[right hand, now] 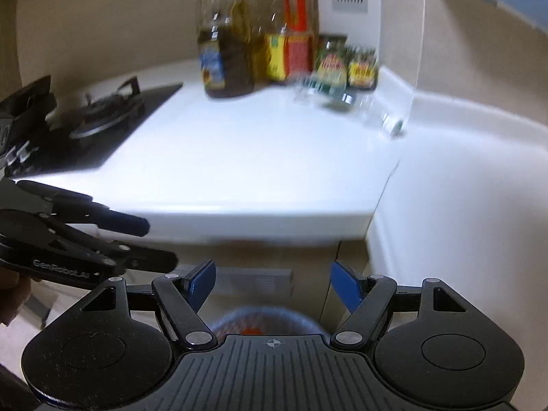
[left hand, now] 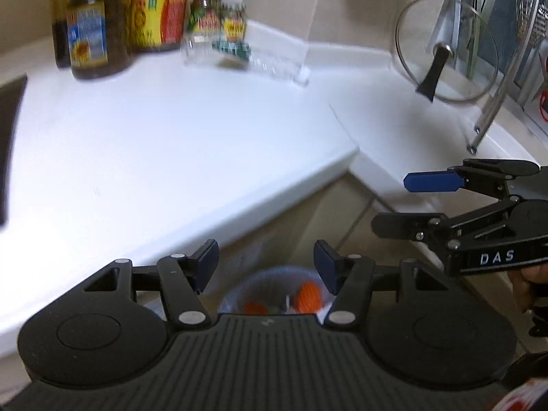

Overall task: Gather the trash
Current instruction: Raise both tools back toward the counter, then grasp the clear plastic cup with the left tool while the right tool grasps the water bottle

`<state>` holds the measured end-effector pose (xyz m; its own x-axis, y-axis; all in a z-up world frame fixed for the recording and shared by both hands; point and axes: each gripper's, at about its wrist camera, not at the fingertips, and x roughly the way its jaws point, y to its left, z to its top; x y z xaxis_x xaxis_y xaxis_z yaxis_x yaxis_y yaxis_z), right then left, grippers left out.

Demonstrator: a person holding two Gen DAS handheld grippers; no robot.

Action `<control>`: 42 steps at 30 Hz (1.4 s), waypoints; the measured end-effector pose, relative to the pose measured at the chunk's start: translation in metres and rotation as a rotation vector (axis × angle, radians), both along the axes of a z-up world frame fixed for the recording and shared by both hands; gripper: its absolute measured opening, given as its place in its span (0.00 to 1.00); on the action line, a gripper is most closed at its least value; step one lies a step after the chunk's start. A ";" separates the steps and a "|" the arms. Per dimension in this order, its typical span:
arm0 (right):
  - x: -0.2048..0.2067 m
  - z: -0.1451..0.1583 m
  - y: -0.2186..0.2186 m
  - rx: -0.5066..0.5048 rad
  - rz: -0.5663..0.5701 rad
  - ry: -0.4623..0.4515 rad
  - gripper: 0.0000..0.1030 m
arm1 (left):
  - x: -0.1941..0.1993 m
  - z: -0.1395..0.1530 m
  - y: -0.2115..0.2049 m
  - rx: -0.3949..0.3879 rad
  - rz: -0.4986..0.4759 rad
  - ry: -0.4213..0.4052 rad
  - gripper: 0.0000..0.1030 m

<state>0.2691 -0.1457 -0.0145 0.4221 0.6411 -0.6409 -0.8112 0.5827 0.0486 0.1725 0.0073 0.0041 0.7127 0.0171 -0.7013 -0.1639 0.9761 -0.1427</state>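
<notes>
White countertop (left hand: 164, 144) filled my view, with a clear plastic bottle (right hand: 370, 109) lying on its side near the jars (right hand: 346, 65). I held the left gripper (left hand: 265, 262) and right gripper (right hand: 272, 286) with jaws apart and empty above a bin (left hand: 274, 291) holding orange scraps (left hand: 306, 296).

White countertop (left hand: 171, 144), blue-padded black claw (left hand: 265, 263), orange trash (left hand: 308, 296), black stove (right hand: 102, 126)

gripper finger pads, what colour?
Blue pads on black fingers; clearest in the right wrist view.
</notes>
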 end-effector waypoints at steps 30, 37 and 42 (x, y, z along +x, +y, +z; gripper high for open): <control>0.202 -0.034 0.201 -0.356 0.344 -0.614 0.55 | 0.105 0.063 0.074 0.159 0.299 -0.073 0.64; 0.209 -0.042 0.213 -0.421 0.324 -0.674 0.23 | 0.115 0.064 0.086 0.176 0.286 -0.065 0.65; 0.203 -0.024 0.194 -0.372 0.291 -0.656 0.15 | 0.129 0.064 0.094 0.197 0.261 -0.064 0.68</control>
